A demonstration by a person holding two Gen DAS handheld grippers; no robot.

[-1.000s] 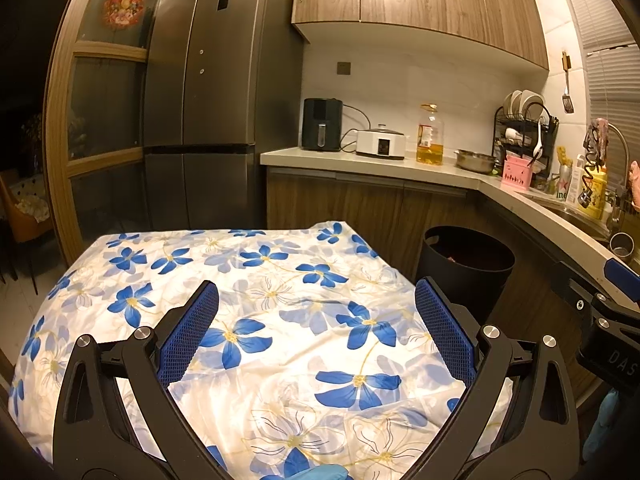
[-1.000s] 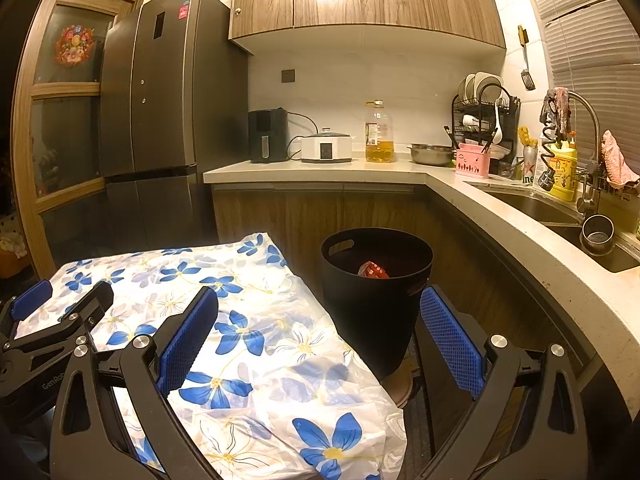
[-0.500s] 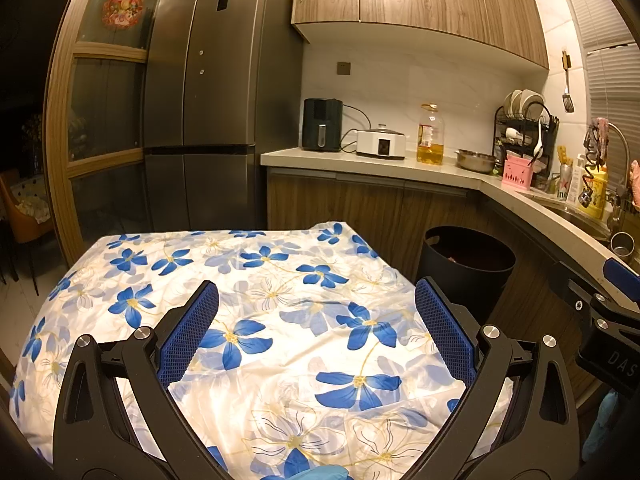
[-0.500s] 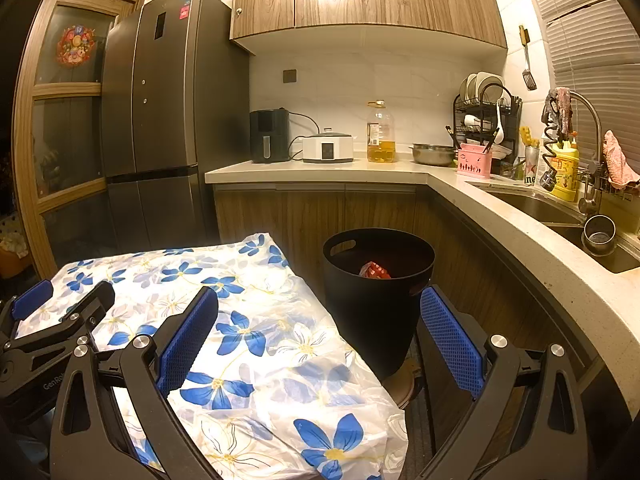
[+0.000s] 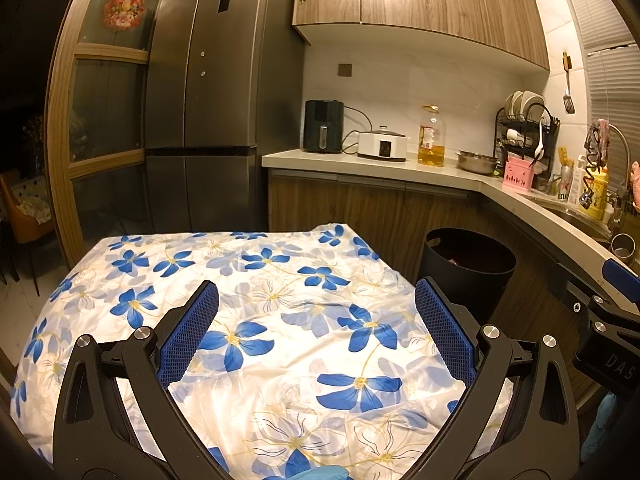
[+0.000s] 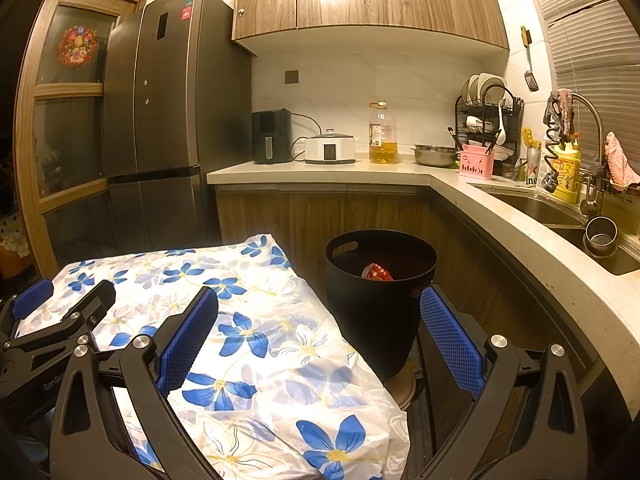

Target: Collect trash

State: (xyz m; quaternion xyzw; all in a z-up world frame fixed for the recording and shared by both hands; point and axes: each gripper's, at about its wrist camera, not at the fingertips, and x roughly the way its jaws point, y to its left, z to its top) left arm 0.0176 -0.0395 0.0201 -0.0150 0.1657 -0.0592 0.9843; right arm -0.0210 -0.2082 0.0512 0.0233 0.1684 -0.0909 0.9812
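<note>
The left gripper (image 5: 316, 334) hangs over the white plastic tablecloth printed with blue flowers (image 5: 280, 320), its blue-padded fingers (image 5: 188, 336) spread wide and holding nothing. The right gripper (image 6: 318, 340) is likewise released and empty, straddling the cloth's right edge. Just beside the table, in front of the wood-fronted counter (image 6: 360, 174), stands the round black plastic trash bin (image 6: 378, 280) with a crumpled red-and-white wrapper (image 6: 376, 272) lying inside it.

Left gripper (image 5: 316, 320) open (empty) – over floral tablecloth (image 5: 280, 300).
</note>
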